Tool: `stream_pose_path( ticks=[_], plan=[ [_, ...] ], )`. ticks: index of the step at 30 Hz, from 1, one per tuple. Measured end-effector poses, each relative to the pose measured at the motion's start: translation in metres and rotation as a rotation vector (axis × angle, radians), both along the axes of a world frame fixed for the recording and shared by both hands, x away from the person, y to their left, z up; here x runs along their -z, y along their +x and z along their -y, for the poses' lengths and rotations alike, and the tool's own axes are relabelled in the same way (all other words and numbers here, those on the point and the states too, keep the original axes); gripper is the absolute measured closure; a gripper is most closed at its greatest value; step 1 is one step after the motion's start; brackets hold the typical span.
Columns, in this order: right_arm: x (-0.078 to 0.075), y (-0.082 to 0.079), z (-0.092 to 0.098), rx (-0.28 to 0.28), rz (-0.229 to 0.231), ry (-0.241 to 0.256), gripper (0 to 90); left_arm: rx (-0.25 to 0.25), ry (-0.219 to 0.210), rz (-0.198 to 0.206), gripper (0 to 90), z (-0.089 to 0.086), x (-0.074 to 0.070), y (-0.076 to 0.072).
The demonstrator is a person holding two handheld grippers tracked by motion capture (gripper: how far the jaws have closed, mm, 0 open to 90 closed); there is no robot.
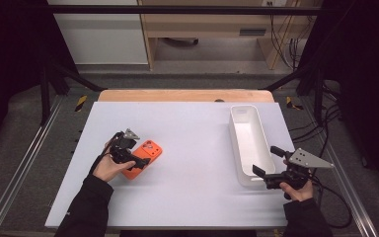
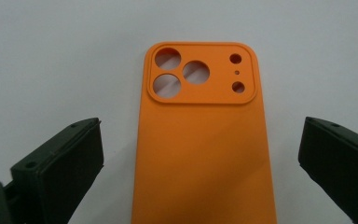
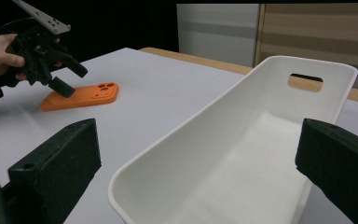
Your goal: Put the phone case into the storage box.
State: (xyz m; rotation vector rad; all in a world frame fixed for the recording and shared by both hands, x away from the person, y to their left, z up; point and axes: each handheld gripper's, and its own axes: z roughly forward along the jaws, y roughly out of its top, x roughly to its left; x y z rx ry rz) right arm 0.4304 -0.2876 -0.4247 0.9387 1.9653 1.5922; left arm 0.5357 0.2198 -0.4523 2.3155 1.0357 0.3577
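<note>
Item 1 — phone case [image 2: 204,154], orange, quantity one. No brand, label or lettering can be read on it. It lies flat on the table [image 1: 192,128], back side up, at about 9 o'clock from the table's middle. The raised camera block holds three large round cut-outs and three smaller holes, counted in the left gripper view. In the high view its long axis runs on a diagonal, with the camera end toward 1 o'clock and the plain end toward 7 o'clock.

Item 2 — left gripper [image 1: 137,159], quantity one, black with a grey three-cornered plate on top. It sits over the case's 7 o'clock end. Its jaws are spread wide, one on each side of the case, with table surface visible between each jaw and the case edge; nothing is grasped.

Item 3 — right gripper [image 1: 266,161], quantity one, same build. It is at the table's 4 o'clock corner, jaws released and set wide apart around the near end of the bin.

Item 4 — bin [image 1: 238,140], white, quantity one, long and narrow, with nothing inside. No writing is legible. Its long axis runs roughly 12 to 6 o'clock, and a handle slot is cut in the far end wall. It stands well apart from the case, at 3 o'clock of it.
</note>
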Motion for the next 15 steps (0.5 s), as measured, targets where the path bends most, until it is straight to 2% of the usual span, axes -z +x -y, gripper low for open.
stream_pose_path(
  ticks=[7, 15],
  plan=[
    [0.000, 0.000, 0.000, 0.001, -0.001, 0.005, 0.4, 0.007, 0.024, -0.034, 0.0, 0.000, 0.008, 0.002],
    [0.000, 0.000, 0.000, 0.003, -0.002, 0.003, 0.4, 0.005, 0.040, -0.052, 0.0, 0.001, 0.011, 0.003]
  ],
)
